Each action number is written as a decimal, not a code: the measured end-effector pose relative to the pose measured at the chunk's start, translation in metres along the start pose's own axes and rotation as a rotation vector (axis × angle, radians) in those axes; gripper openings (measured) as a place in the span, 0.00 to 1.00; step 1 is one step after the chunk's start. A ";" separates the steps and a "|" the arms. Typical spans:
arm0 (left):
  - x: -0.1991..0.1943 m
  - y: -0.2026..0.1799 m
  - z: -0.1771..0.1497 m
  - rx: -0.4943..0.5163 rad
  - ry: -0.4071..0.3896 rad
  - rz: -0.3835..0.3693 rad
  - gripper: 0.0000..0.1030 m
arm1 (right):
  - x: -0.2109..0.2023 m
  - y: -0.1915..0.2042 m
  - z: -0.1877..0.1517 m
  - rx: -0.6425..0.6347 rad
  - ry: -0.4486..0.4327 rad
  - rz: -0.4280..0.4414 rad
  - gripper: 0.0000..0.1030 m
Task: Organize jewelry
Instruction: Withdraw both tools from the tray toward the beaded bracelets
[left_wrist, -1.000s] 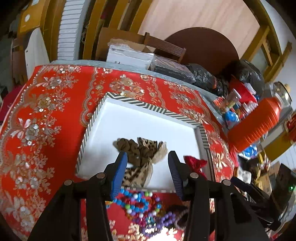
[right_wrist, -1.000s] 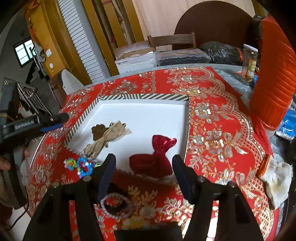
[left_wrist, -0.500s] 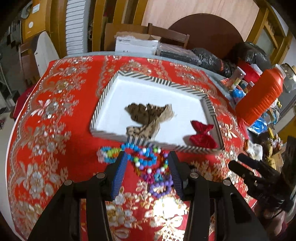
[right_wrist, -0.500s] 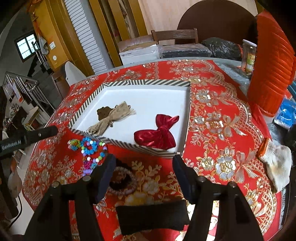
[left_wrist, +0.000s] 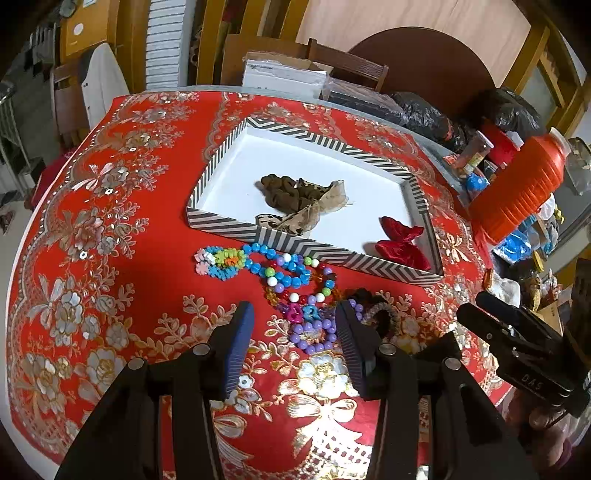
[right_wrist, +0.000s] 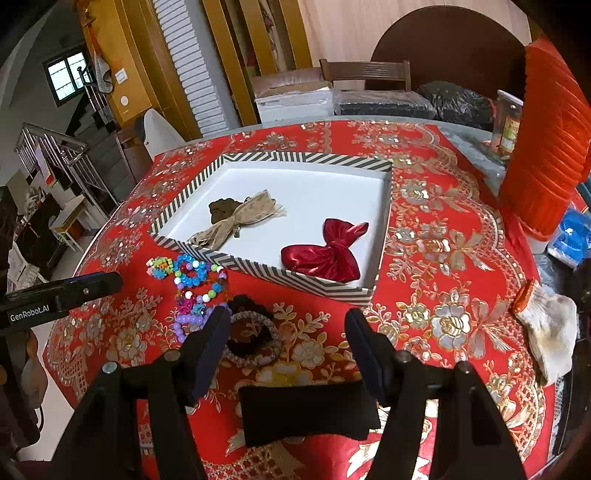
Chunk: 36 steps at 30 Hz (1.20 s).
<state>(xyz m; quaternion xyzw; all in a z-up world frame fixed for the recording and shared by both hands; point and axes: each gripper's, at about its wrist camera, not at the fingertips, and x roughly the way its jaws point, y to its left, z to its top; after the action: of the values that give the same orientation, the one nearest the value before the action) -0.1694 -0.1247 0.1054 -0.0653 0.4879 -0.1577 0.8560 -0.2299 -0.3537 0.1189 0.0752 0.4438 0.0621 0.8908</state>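
Observation:
A shallow white tray with a striped rim (left_wrist: 310, 251) (right_wrist: 295, 278) lies on the red tablecloth. In it are a brown and leopard bow (left_wrist: 299, 203) (right_wrist: 236, 218) and a red velvet bow (left_wrist: 400, 243) (right_wrist: 325, 251). Colourful bead bracelets (left_wrist: 284, 273) (right_wrist: 192, 277) lie in a heap in front of the tray. A dark scrunchie with a pale ring (right_wrist: 251, 332) (left_wrist: 376, 314) lies beside them. My left gripper (left_wrist: 293, 336) is open and empty, above the purple beads. My right gripper (right_wrist: 288, 343) is open and empty, over the cloth right of the scrunchie.
A black bow-shaped piece (right_wrist: 308, 410) lies on the cloth under my right gripper. An orange ribbed jug (left_wrist: 517, 192) (right_wrist: 550, 147) and clutter stand at the table's right edge. A white cloth (right_wrist: 550, 328) lies right. Boxes and a chair (right_wrist: 365, 74) stand behind.
Both grippers have drawn back from the tray towards the table's near edge, both open. The bows stay in the tray. The beads now lie ahead of the left gripper.

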 end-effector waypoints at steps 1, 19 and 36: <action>-0.001 -0.001 -0.001 -0.001 -0.003 -0.004 0.28 | -0.002 0.000 -0.001 -0.001 -0.001 -0.001 0.67; -0.016 0.028 -0.021 -0.102 -0.010 0.021 0.28 | -0.011 -0.034 -0.027 0.027 0.042 -0.035 0.69; -0.006 0.077 -0.020 -0.191 -0.010 0.080 0.28 | 0.020 -0.027 -0.021 -0.018 0.108 0.011 0.63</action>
<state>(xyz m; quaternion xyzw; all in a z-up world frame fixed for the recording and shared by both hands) -0.1736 -0.0492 0.0794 -0.1279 0.4989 -0.0759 0.8538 -0.2337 -0.3748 0.0859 0.0662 0.4904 0.0750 0.8658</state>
